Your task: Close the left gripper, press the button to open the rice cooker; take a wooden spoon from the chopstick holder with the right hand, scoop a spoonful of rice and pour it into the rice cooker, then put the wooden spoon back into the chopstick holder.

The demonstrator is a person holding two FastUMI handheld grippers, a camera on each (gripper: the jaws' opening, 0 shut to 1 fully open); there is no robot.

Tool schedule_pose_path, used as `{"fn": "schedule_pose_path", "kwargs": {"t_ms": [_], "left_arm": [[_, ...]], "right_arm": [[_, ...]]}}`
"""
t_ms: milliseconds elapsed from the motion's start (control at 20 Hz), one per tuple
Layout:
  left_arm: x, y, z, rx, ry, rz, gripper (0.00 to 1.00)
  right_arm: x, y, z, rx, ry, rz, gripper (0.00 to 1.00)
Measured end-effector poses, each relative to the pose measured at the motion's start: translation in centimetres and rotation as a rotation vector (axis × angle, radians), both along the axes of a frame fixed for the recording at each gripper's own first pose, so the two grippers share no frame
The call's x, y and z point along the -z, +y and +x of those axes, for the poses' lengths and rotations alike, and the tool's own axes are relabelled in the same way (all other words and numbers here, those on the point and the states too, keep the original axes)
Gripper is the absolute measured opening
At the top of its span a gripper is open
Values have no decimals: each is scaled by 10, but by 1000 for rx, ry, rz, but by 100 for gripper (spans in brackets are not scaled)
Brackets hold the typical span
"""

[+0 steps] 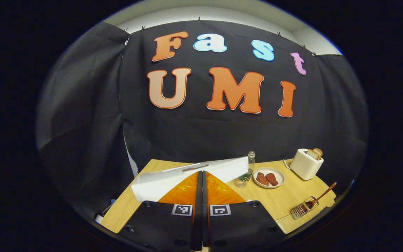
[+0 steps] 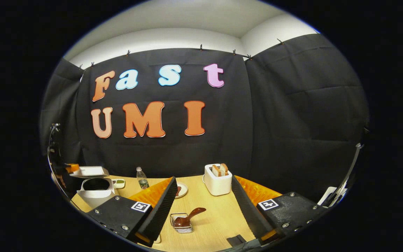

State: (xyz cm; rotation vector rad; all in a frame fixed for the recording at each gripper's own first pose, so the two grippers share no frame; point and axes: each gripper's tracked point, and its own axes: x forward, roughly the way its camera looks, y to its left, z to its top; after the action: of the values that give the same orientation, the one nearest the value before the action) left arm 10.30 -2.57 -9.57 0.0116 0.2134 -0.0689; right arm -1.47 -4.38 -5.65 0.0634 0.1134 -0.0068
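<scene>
- Rice cooker (image 2: 94,190): white, lid raised, at the table's far left in the right gripper view; in the left gripper view its lid (image 1: 191,176) lies just beyond the fingertips.
- Left gripper (image 1: 201,173): fingers pressed together, nothing between them, tips just in front of the white lid.
- Right gripper (image 2: 203,190): fingers spread wide, holding nothing.
- Wooden spoon (image 2: 189,217): sits in the wire chopstick holder (image 2: 182,224) on the table (image 2: 215,213), handle leaning right, low between the right gripper's fingers, closer to the left one, untouched.
- Toaster (image 2: 217,180) with bread stands farther back between those fingers; a plate (image 1: 269,177) and a bottle (image 1: 246,171) lie nearby.
</scene>
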Motion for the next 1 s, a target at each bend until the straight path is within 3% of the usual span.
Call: {"fn": "schedule_pose_path", "kwargs": {"t_ms": [400, 550, 700, 750, 850, 950, 1000], "left_arm": [[-49, 11, -34, -11, -77, -26, 5], [-55, 22, -42, -45, -79, -31, 5], [-52, 25, -51, -36, -57, -42, 6], [-55, 23, -50, -21, -59, -43, 2], [-60, 28, -62, -29, -67, -33, 27], [-71, 30, -73, -43, -94, -41, 27], [-77, 33, -75, -49, -114, -54, 51]], "right_arm": [[43, 19, 22, -68, 44, 51, 96], [59, 15, 34, -73, 51, 39, 96], [84, 17, 49, -90, 93, 53, 96], [95, 17, 54, -93, 109, 44, 96], [119, 17, 65, -105, 149, 32, 96], [138, 21, 73, -123, 195, 84, 96], [150, 21, 78, -120, 222, 113, 96]]}}
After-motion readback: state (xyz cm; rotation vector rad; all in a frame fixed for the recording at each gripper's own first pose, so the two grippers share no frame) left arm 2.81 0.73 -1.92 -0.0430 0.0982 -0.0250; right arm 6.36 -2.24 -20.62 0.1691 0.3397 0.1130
